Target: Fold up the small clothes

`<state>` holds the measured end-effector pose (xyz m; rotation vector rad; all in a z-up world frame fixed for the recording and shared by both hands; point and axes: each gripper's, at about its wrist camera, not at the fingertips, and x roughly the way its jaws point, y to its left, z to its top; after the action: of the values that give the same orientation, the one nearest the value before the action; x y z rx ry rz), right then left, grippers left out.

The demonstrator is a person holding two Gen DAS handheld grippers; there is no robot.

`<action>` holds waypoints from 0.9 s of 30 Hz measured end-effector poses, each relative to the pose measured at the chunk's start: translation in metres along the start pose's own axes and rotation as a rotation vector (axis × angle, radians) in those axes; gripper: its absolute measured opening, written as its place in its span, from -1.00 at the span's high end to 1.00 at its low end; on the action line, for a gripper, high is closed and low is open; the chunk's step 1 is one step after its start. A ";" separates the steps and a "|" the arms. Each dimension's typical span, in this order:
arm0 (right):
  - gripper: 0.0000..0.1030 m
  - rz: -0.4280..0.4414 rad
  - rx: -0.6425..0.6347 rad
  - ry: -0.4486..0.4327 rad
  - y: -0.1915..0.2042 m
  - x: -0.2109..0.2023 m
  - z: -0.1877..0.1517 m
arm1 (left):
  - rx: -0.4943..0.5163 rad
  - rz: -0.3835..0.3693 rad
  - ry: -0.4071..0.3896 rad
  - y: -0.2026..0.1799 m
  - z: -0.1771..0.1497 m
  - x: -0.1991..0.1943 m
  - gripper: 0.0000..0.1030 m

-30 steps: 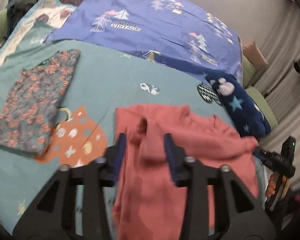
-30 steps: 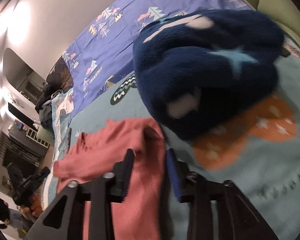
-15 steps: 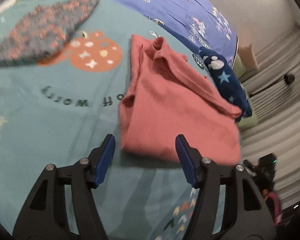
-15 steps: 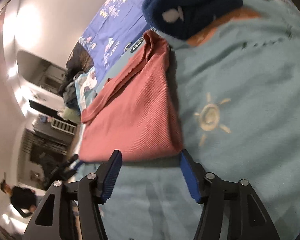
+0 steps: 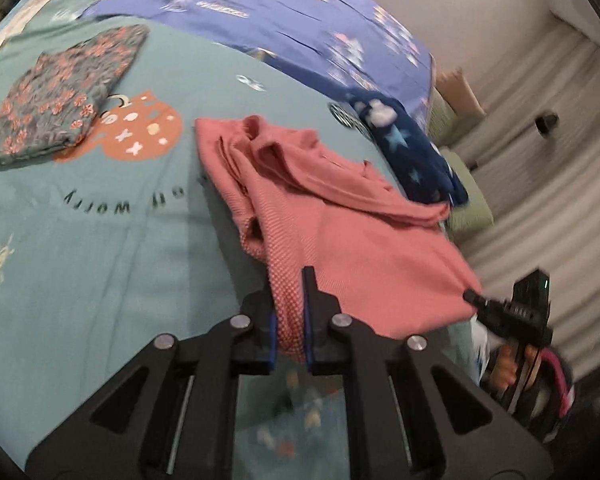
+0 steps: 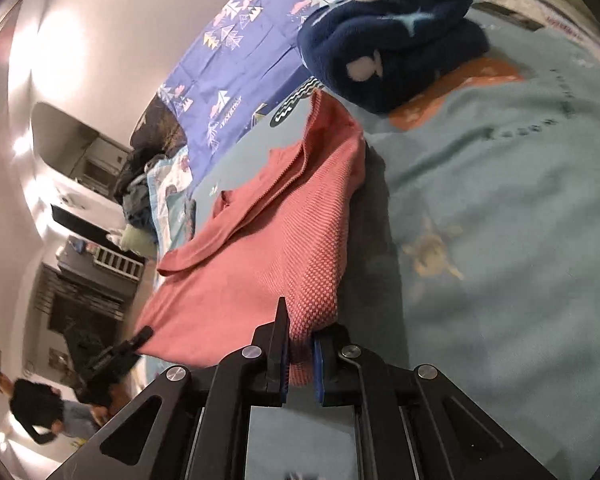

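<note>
Lying on the teal bedspread (image 5: 100, 240), near edge lifted: pink knit top (image 5: 340, 232), sleeves already folded in. Left gripper (image 5: 290, 312) and right gripper (image 6: 298, 344) having just been closing, now each pinching a hem corner between narrow jaws. Likely handling soft and light, sagging between the two holds; gripping both layers at the corners, keeping the hem taut for folding toward the collar.

Teal printed bedspread (image 5: 100, 208), purple tree-print sheet (image 5: 284, 12), a person (image 6: 32, 408) in the background.
</note>
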<state>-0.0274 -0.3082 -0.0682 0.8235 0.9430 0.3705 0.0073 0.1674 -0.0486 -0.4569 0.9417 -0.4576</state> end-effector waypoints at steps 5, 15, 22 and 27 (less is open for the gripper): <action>0.81 -0.087 -0.021 0.099 -0.009 -0.015 -0.049 | 0.036 0.050 0.075 0.000 -0.053 -0.013 0.76; -0.06 -0.349 -0.256 -0.054 0.007 -0.033 -0.006 | 0.196 0.288 -0.110 -0.004 -0.016 -0.025 0.20; -0.06 -0.441 -0.478 0.011 0.022 0.020 0.037 | 0.405 0.391 -0.006 -0.010 0.027 0.050 0.18; -0.06 -0.402 -0.451 0.028 0.010 0.045 0.068 | 0.392 0.365 0.020 -0.007 0.048 0.069 0.15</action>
<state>0.0543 -0.3055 -0.0640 0.2096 0.9772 0.2301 0.0817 0.1311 -0.0654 0.0768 0.9042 -0.3024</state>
